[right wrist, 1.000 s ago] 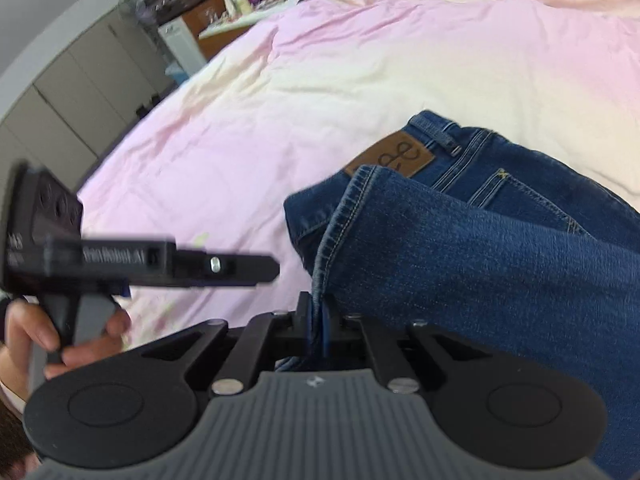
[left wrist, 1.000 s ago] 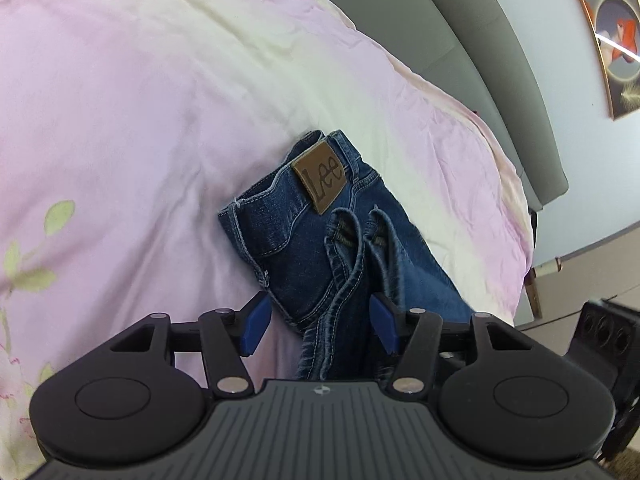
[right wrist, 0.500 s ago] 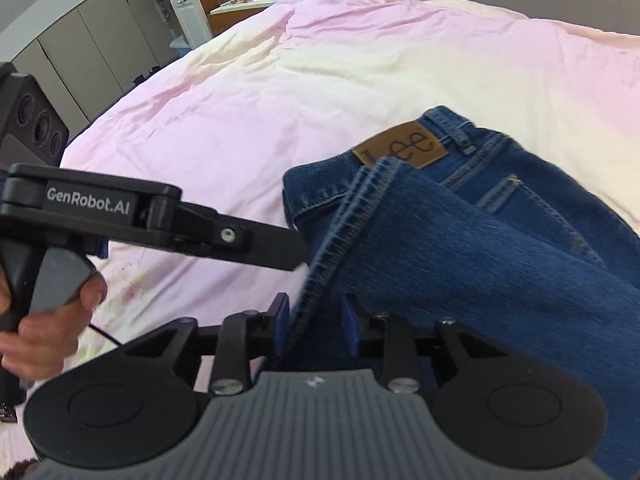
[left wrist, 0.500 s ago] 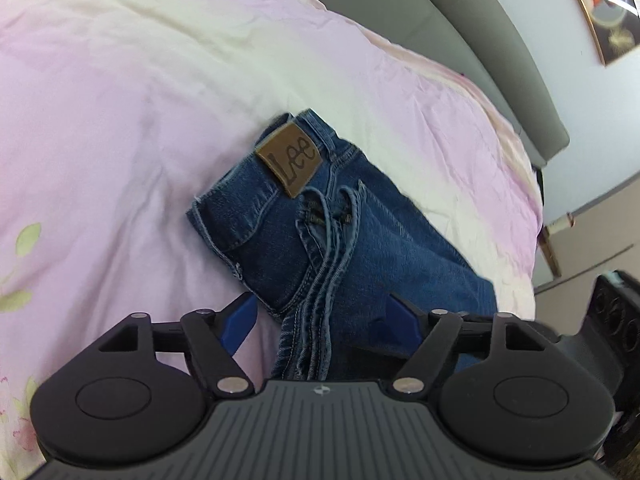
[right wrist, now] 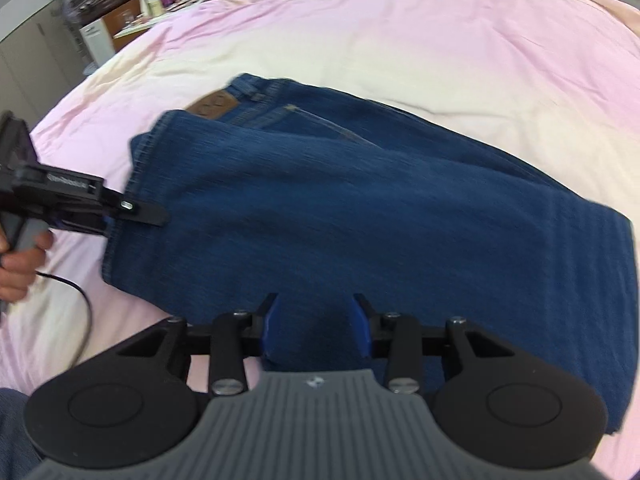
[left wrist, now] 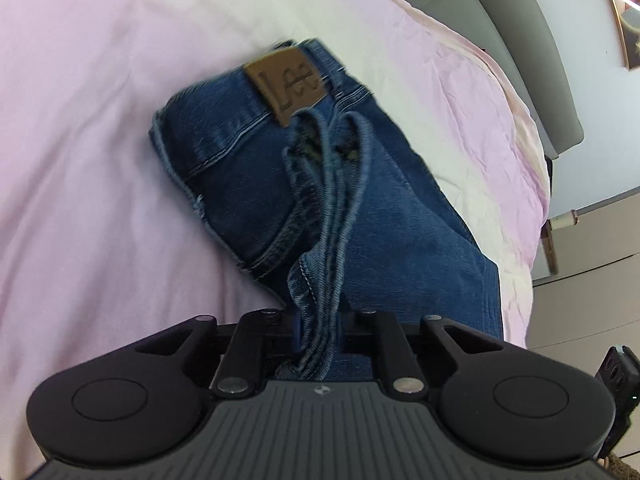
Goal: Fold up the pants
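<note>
Jeans (right wrist: 360, 208) lie folded on the pink bed (right wrist: 440, 40). My left gripper (left wrist: 320, 332) is closing its jaws, pinching the bunched hem edges. My right gripper (right wrist: 316, 320) is opening, jaws released, denim between them. Denim seems heavy, limp, grippy; best held at stitched hems.

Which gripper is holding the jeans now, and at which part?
The left gripper is closing on the jeans at their bunched hem edges. The right gripper is opening and holds nothing.
</note>
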Demonstrator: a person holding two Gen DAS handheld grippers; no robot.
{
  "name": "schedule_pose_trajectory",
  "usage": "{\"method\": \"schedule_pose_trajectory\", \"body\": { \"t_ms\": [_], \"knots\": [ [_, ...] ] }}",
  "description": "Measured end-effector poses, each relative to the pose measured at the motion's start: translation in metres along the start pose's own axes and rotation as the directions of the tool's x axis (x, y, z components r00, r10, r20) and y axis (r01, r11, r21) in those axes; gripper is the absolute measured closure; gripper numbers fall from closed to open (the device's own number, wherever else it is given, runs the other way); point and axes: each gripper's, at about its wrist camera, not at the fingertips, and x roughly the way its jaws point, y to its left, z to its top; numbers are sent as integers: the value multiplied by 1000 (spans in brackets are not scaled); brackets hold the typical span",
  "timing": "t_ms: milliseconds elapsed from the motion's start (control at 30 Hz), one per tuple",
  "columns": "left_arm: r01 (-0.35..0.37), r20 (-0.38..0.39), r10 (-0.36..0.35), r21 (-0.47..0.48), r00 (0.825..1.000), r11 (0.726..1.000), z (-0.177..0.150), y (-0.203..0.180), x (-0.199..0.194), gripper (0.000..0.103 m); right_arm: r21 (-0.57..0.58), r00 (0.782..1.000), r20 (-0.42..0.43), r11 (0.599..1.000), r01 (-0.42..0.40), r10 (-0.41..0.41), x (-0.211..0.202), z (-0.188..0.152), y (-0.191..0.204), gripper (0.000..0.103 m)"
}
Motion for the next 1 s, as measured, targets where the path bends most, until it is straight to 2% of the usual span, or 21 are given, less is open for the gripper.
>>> {"method": "schedule_pose_trajectory", "body": {
  "t_ms": [67,167,233,333,400,467,533,600,700,800,833,867,900,1000],
  "knots": [
    [-38,50,33,96,998,995,0,-26,-15,93,3,999,14,999,51,-51,-9,-12,-20,68],
    [-121,109,99,226,989,967,4,-69,-31,93,62,993,33,992,110,-112,-23,-26,-53,68],
    [-191,139,154,320,978,928,8,-99,-36,94,113,989,43,984,136,-141,-32,-33,-75,68],
    [-271,185,207,471,961,839,14,-146,-39,94,169,983,63,973,157,-170,-47,-41,-100,68],
    [-303,208,223,546,952,781,21,-176,-40,94,183,979,79,968,173,-190,-57,-45,-112,68],
    [-316,229,220,597,948,737,28,-198,-44,93,194,972,92,962,193,-214,-65,-49,-123,68],
    [-323,258,202,631,945,705,36,-213,-50,93,213,967,105,955,205,-231,-73,-53,-134,68],
    [-332,286,185,649,940,685,45,-220,-55,93,230,962,123,950,212,-245,-80,-57,-144,68],
    [-382,306,237,619,922,687,65,-200,-38,93,257,954,143,941,220,-263,-85,-61,-159,68],
    [-423,272,324,584,906,692,84,-153,8,93,283,955,125,932,225,-269,-83,-67,-172,68],
    [-440,261,354,559,898,703,89,-137,22,93,292,956,118,930,225,-268,-81,-68,-176,68],
    [-445,247,371,523,895,727,93,-121,33,93,299,958,110,928,223,-265,-78,-68,-179,68],
    [-447,244,375,505,894,738,94,-110,42,93,303,960,104,928,219,-261,-76,-69,-181,68],
    [-454,218,399,464,891,760,97,-84,57,93,287,967,90,936,204,-238,-71,-72,-184,68]
  ]
}}
